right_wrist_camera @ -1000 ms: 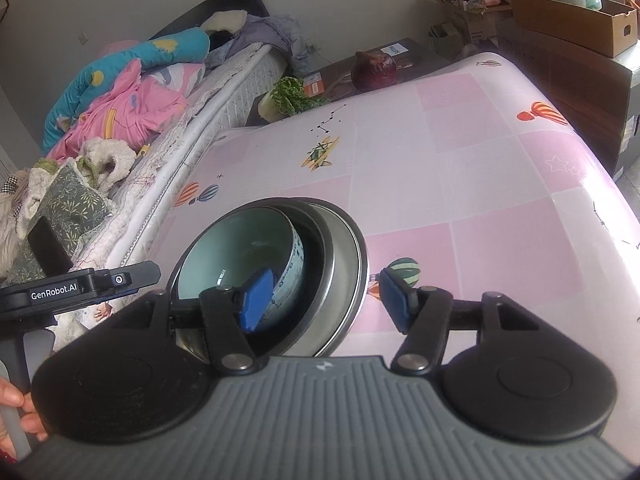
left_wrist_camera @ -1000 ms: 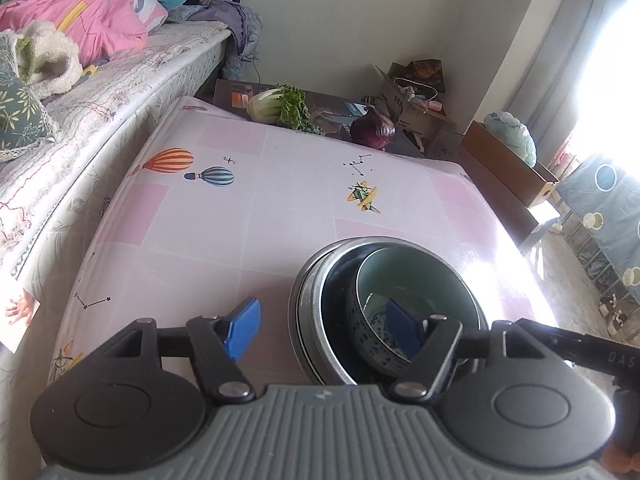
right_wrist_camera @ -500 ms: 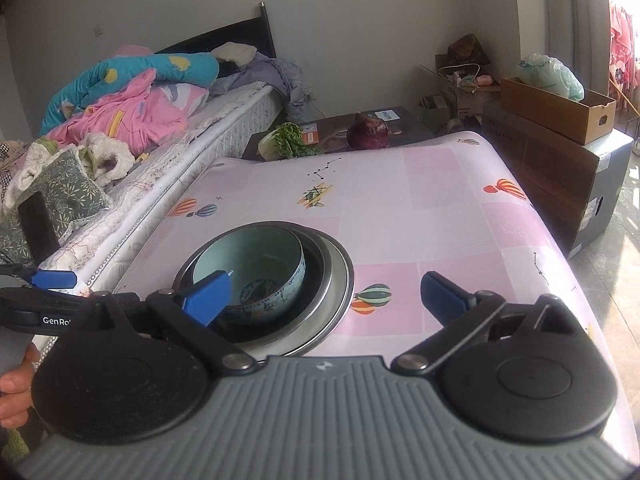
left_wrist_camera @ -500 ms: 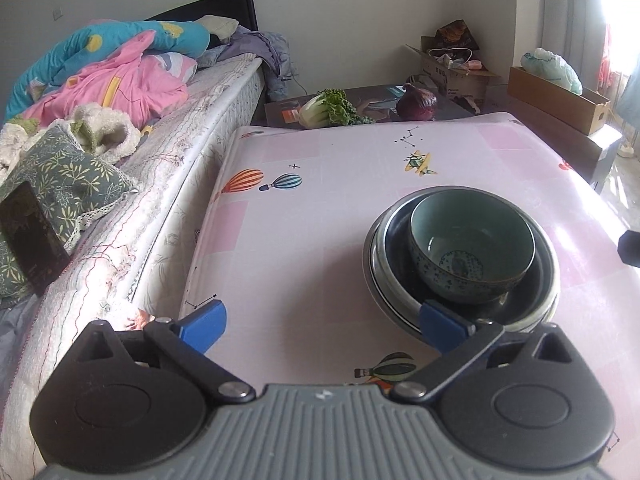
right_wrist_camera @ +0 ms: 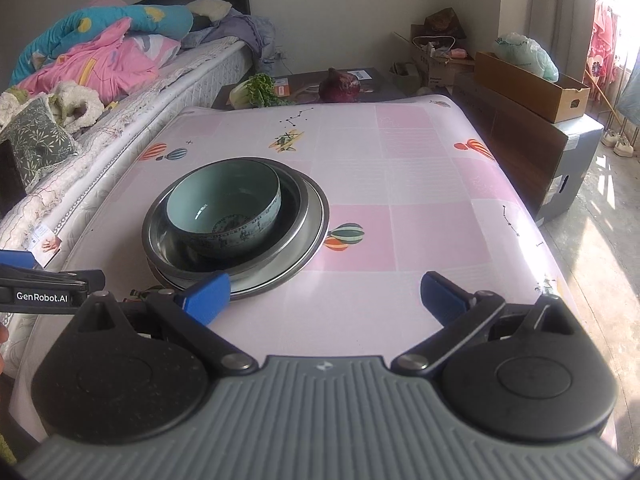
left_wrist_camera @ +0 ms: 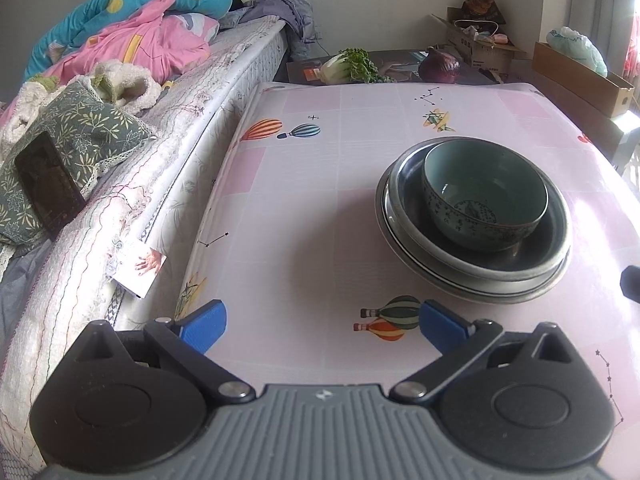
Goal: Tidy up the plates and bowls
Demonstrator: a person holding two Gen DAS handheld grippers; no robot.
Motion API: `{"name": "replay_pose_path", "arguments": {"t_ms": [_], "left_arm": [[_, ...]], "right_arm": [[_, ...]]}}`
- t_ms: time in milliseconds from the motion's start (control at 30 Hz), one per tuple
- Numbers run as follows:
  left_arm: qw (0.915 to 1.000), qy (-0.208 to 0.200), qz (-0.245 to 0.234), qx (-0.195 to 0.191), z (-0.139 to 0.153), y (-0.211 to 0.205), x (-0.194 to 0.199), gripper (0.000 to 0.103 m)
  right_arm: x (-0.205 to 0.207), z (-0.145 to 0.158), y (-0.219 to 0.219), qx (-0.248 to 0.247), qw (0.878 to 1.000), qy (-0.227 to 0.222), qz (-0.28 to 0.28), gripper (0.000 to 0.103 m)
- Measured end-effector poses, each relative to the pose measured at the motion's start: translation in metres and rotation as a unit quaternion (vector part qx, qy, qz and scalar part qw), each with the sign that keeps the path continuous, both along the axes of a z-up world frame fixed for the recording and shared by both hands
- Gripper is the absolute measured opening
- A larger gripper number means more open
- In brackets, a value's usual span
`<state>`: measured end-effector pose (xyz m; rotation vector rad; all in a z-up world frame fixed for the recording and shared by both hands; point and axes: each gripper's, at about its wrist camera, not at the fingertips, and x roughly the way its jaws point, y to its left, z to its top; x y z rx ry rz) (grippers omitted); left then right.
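Spread wide and empty, the left gripper [left_wrist_camera: 323, 318] jaws hover over the pink bench [left_wrist_camera: 304, 184]; just ahead to the right, a teal bowl [left_wrist_camera: 485, 196] sits nested in stacked metal plates [left_wrist_camera: 472, 276]. From the right wrist, the right gripper [right_wrist_camera: 325, 294] jaws also gape apart, the bowl stack ahead-left beside a bed [right_wrist_camera: 120, 108].

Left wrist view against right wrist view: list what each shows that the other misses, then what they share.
Only the left wrist view shows the dark phone propped on the leaf-print pillow.

Only the right wrist view shows the floor with white shoes, the front of the dark cabinet, and the left tool's branded finger.

Both show the teal bowl nested in stacked metal plates, the pink tablecloth, cabbage and red cabbage.
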<state>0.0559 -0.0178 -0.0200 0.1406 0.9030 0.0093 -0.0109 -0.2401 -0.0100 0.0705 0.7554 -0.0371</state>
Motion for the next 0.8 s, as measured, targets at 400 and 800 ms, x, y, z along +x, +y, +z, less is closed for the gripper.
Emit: {"name": "replay_pose_path", "arguments": {"t_ms": [400, 800], "left_arm": [[0.9999, 0.005, 0.005, -0.013, 0.002, -0.001, -0.002, 0.103], [0.9996, 0.015, 0.009, -0.024, 0.001, 0.004, 0.002, 0.103]], "right_arm": [[0.007, -0.009, 0.008, 0.028, 0.999, 0.031, 0.011, 0.102], [0.012, -0.014, 0.015, 0.02, 0.999, 0.048, 0.007, 0.102]]}}
